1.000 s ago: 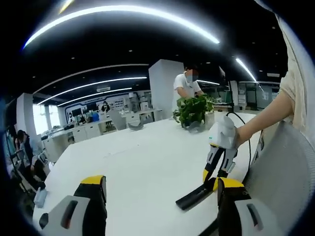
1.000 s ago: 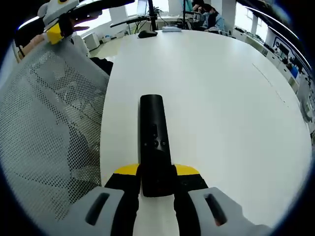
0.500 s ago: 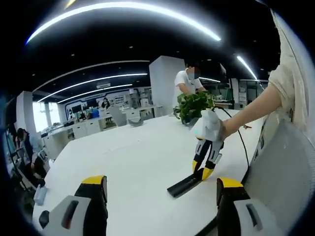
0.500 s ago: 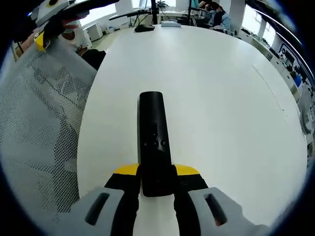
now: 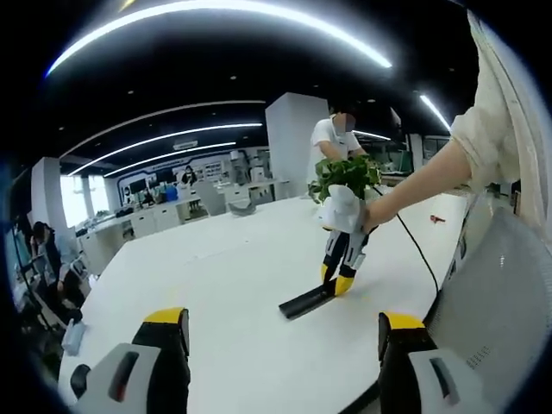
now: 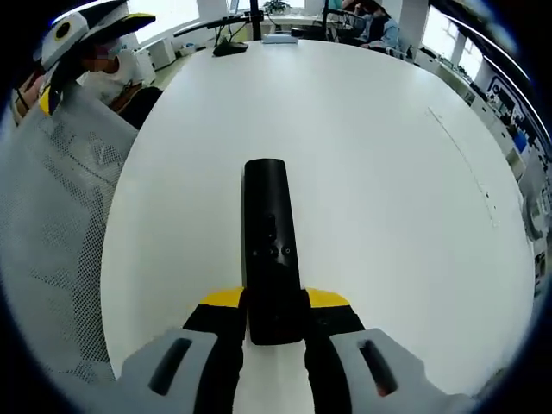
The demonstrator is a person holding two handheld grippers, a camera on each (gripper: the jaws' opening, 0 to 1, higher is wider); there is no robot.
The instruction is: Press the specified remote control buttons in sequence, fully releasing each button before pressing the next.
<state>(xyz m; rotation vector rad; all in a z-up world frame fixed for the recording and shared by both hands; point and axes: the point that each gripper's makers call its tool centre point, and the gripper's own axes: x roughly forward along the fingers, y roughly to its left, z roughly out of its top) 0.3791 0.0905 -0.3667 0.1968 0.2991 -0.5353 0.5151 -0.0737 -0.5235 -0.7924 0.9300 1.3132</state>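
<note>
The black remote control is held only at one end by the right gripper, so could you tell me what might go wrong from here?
1. The right gripper clamps the long black remote control at its near end only; a press on its small buttons could lever it loose.
2. The left gripper is open and well away from the remote, so any press needs a long approach over the white table.

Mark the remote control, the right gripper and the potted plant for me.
remote control [image 6: 266,224], right gripper view, on its black top face above the buttons.
right gripper [image 6: 274,312], right gripper view, midway between its yellow-tipped fingertips.
potted plant [image 5: 344,175], left gripper view, on its green leaves.
</note>
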